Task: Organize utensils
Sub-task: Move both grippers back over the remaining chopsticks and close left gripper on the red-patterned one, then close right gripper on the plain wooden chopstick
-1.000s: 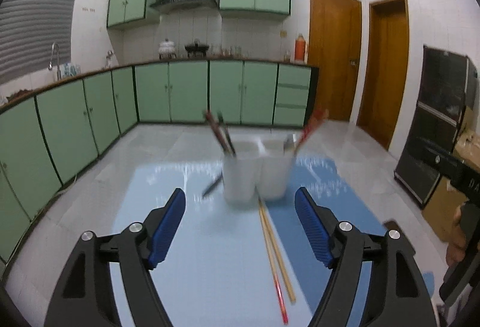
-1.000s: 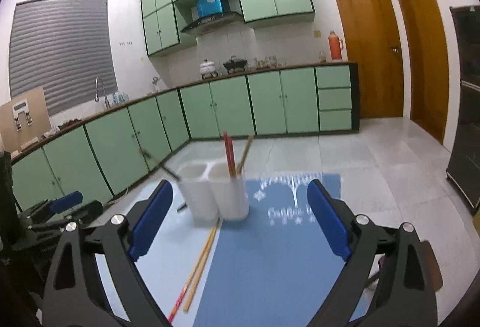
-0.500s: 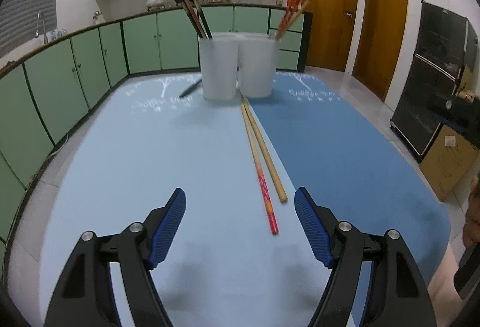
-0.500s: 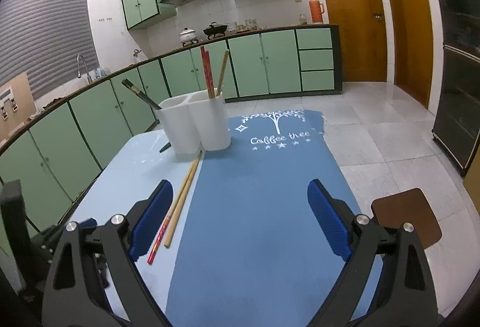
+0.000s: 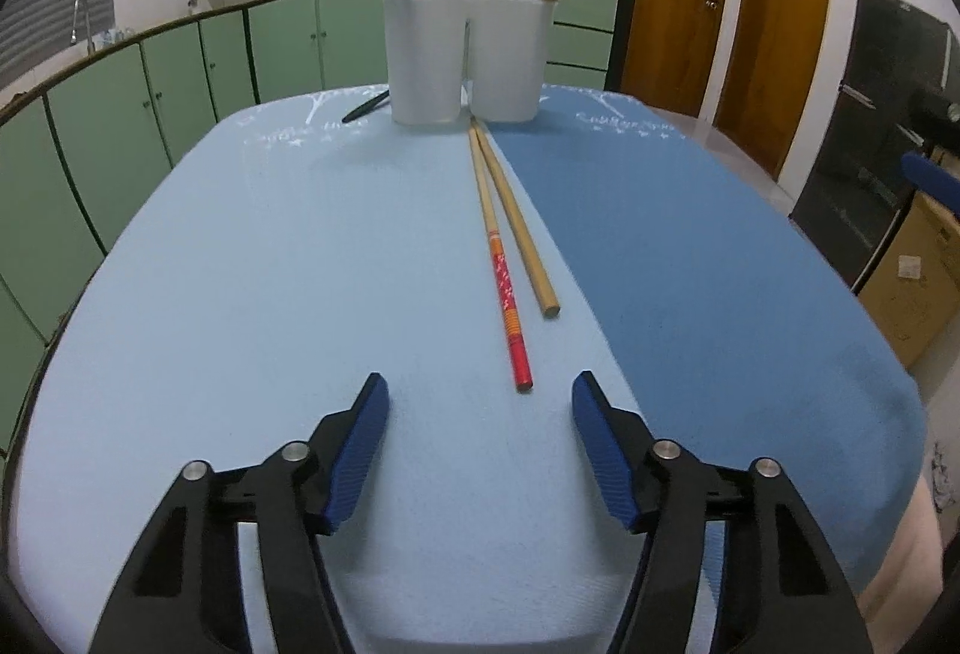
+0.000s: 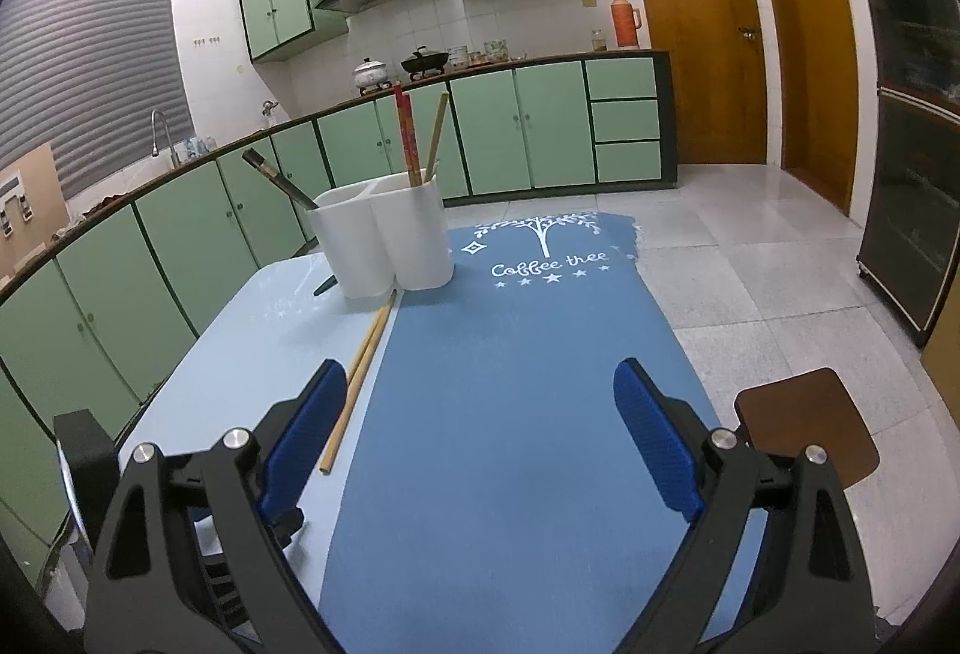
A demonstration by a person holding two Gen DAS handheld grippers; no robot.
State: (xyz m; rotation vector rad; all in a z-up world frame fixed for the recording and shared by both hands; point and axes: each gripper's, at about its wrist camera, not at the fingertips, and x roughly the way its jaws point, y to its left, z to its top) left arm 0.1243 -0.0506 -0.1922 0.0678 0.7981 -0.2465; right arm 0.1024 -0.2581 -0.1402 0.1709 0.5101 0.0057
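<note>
Left wrist view: left gripper (image 5: 479, 401) spread wide, empty, low over the light-blue mat (image 5: 240, 264). Red chopstick (image 5: 507, 294) and plain wooden chopstick (image 5: 516, 228) lie side by side ahead, tips near the white holder (image 5: 468, 57). Right gripper (image 6: 480, 396) also spread, empty.

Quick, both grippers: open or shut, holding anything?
Left gripper: open, empty, near the red chopstick.
Right gripper: open, empty, above the blue mat.
</note>
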